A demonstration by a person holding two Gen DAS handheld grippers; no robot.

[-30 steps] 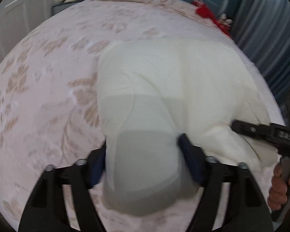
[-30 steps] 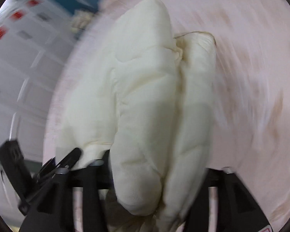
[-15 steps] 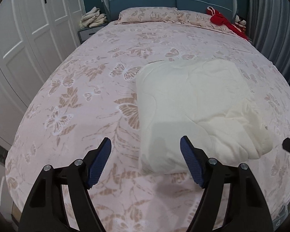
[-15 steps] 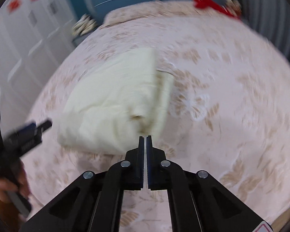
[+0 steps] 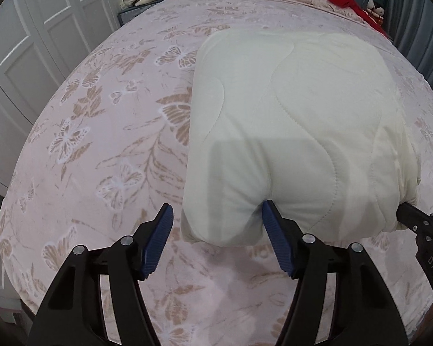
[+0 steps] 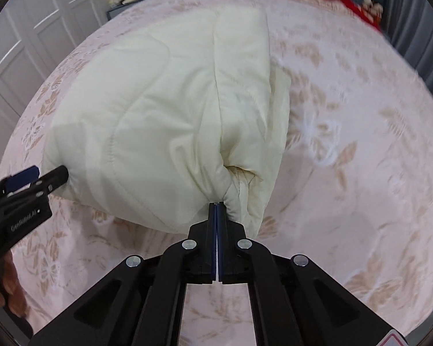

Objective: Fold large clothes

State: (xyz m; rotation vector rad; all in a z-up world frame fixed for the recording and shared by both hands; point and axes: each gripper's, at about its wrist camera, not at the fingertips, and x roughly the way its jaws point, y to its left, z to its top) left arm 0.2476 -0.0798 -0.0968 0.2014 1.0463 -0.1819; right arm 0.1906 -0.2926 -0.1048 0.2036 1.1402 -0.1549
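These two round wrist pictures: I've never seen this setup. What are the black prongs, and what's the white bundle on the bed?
No robot here: a person holds a tool in each hand, each carrying a fisheye camera looking along its fingers. In the left view, the left hand-held gripper is open, its right blue pad pressed against the folded cream quilt. In the right view, the right hand-held gripper is shut on the quilt's bunched near corner. The quilt lies on a floral bedspread.
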